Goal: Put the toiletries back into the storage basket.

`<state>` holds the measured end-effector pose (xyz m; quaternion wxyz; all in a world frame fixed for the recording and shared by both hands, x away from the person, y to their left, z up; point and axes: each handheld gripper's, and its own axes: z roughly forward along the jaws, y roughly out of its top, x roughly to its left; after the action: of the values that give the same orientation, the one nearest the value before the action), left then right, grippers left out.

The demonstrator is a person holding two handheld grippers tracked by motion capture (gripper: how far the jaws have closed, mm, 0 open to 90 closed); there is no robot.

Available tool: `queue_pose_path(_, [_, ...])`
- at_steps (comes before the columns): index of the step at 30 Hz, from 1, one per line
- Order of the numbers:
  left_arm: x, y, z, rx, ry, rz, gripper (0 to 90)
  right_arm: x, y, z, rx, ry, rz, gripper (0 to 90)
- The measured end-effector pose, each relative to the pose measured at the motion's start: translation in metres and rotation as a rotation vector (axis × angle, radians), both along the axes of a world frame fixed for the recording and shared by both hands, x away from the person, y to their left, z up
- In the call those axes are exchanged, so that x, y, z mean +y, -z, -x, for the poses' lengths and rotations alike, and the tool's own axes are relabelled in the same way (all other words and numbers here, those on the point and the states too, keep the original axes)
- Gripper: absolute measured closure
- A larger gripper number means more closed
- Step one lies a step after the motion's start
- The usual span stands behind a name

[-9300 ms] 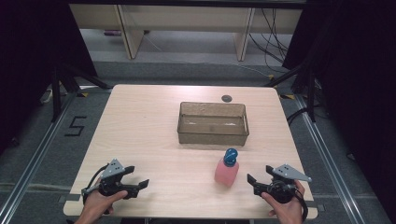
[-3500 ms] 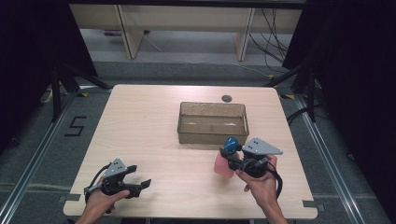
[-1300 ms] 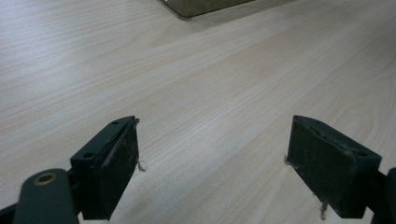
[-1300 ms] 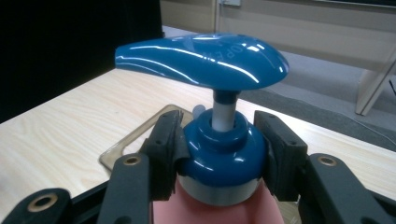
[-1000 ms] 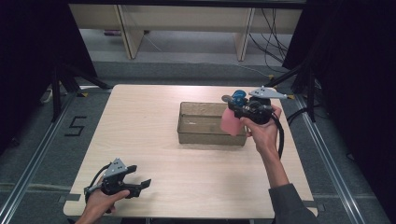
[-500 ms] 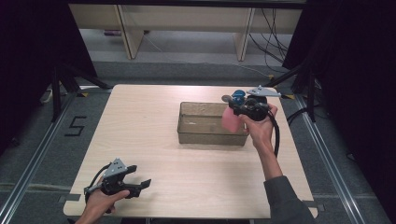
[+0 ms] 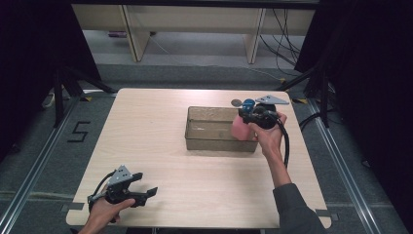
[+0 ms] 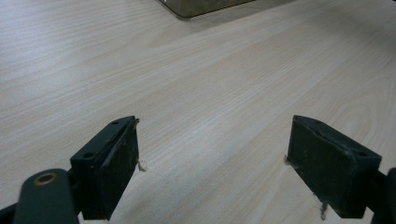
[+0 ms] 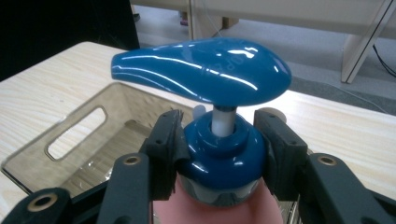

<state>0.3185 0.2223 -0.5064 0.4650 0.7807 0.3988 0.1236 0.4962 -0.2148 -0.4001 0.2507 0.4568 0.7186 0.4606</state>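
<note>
Tongs first: our right tongs (image 9: pixel 219 140) are clamped on the blue collar of the pump bottle (image 7: pixel 240 127), one black jaw pressing each side just under the long blue pump head (image 9: pixel 201 70), so the grip sits high on the bottle with its pink body hanging below. In the high view our right tongs (image 7: pixel 249 116) carry the bottle at about two o'clock on the tabletop (image 7: pixel 156 126), over the right end of the clear bin (image 7: pixel 214 141), with the pink body at the bin's right wall and seemingly partly below its rim; whether the base touches the bin floor we cannot tell. From the right gripper view we look past the pump head into the bin (image 9: pixel 60 154), its handle slot at about nine o'clock from the bottle. Our left tongs (image 8: pixel 210 158) stand wide apart with nothing between them, resting at about seven o'clock near the tabletop's front edge (image 7: pixel 127 187), well apart from the bin. A small dark round object (image 7: pixel 236 103) lies on the tabletop just beyond the bin's far right corner. We judge the step in hand to be setting the bottle down inside the bin. To do it well, we should keep the bottle upright, bring it a little toward nine o'clock so its base clears the right wall, lower it straight until the base sits flat, and only then ease the jaws apart; since the grip is on the narrow collar, a tilted release could tip it.
</note>
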Motion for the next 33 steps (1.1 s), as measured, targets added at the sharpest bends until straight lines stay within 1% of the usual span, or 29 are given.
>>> queue_pose_path(1, [0.000,0.000,0.000,-0.001,0.002,0.002,15.9,-0.002,0.002,-0.001,0.006,-0.007,0.014,53.3])
queue_pose_path(2, [0.000,0.000,0.000,-0.001,0.002,0.002,15.9,-0.002,0.002,-0.001,0.006,-0.007,0.014,53.3])
queue_pose_path(3, [0.000,0.000,0.000,0.000,0.003,-0.002,15.9,-0.001,0.003,-0.001,0.018,-0.007,-0.001,53.3])
queue_pose_path(4, [0.000,0.000,0.000,0.001,-0.001,-0.003,15.9,-0.002,0.005,-0.002,0.002,-0.014,0.010,53.3])
queue_pose_path(5, [0.000,0.000,0.000,0.001,0.000,-0.005,15.9,-0.001,0.005,0.000,0.027,0.005,-0.001,53.4])
queue_pose_path(6, [0.000,0.001,0.000,-0.001,-0.002,0.013,15.9,-0.002,0.008,-0.002,0.019,-0.005,0.000,53.3])
queue_pose_path(7, [0.000,0.000,0.000,-0.001,-0.005,0.008,15.9,-0.002,0.008,-0.002,0.019,-0.005,0.000,53.3])
queue_pose_path(8, [0.001,0.000,0.000,0.000,0.004,-0.001,15.9,-0.004,0.009,-0.003,-0.003,-0.011,0.022,53.4])
queue_pose_path(9, [0.000,0.000,-0.001,0.001,0.006,0.002,15.9,-0.003,0.010,-0.002,0.030,-0.005,0.001,53.3])
queue_pose_path(10, [0.000,0.000,0.000,0.001,0.003,0.002,15.9,-0.004,0.012,-0.003,0.018,-0.013,0.007,53.3])
queue_pose_path(11, [0.000,0.000,0.000,0.001,0.003,0.001,15.9,-0.004,0.013,-0.004,0.019,-0.006,0.010,53.4])
queue_pose_path(12, [0.000,0.000,0.000,0.000,-0.004,0.009,15.9,-0.004,0.015,-0.004,0.020,-0.006,0.007,53.3])
queue_pose_path(14, [0.000,0.000,-0.001,0.001,0.001,0.006,15.9,-0.005,0.017,-0.003,0.038,-0.001,-0.003,53.4])
queue_pose_path(15, [0.000,0.001,-0.001,0.001,0.000,0.013,15.9,-0.007,0.018,-0.004,0.014,0.003,0.027,53.3])
queue_pose_path(16, [0.000,0.000,0.000,0.000,-0.001,0.011,15.9,-0.006,0.020,-0.003,0.031,0.001,0.005,53.3])
queue_pose_path(17, [0.000,0.001,-0.001,0.001,0.000,0.011,15.9,-0.006,0.022,-0.002,0.041,0.010,-0.003,53.3])
queue_pose_path(19, [0.000,0.001,-0.001,0.001,0.000,0.011,15.9,-0.006,0.023,-0.002,0.047,0.009,0.002,53.4])
queue_pose_path(20, [0.000,0.000,-0.001,0.001,-0.001,0.012,15.9,-0.007,0.025,-0.002,0.053,0.008,-0.006,53.4])
queue_pose_path(21, [0.000,0.000,-0.001,0.000,-0.001,0.012,15.9,-0.007,0.025,-0.002,0.053,0.008,-0.006,53.4])
queue_pose_path(22, [0.000,0.000,-0.001,0.000,-0.001,0.011,15.9,-0.008,0.026,-0.003,0.042,-0.001,0.002,53.3])
queue_pose_path(23, [0.000,0.000,-0.001,0.000,-0.001,0.011,15.9,-0.009,0.027,-0.002,0.046,0.004,-0.004,53.3])
queue_pose_path(24, [0.000,0.001,-0.001,0.000,-0.001,0.011,15.9,-0.009,0.028,-0.002,0.044,0.001,0.000,53.4])
queue_pose_path(25, [0.000,0.000,-0.001,0.000,-0.001,0.012,15.9,-0.010,0.027,-0.002,0.044,0.001,0.018,53.3])
queue_pose_path(26, [0.000,0.000,-0.001,0.000,-0.001,0.011,15.9,-0.008,0.027,0.000,0.064,0.008,-0.002,53.3])
queue_pose_path(27, [0.000,0.001,-0.001,0.000,-0.001,0.011,15.9,-0.009,0.028,0.000,0.042,0.006,0.003,53.3])
queue_pose_path(30, [0.000,0.000,-0.001,0.000,-0.002,0.012,15.9,-0.009,0.028,0.001,0.048,-0.006,0.005,53.3])
queue_pose_path(33, [0.000,0.000,-0.001,0.000,-0.002,0.012,15.9,-0.008,0.028,0.002,0.046,0.000,0.013,53.3])
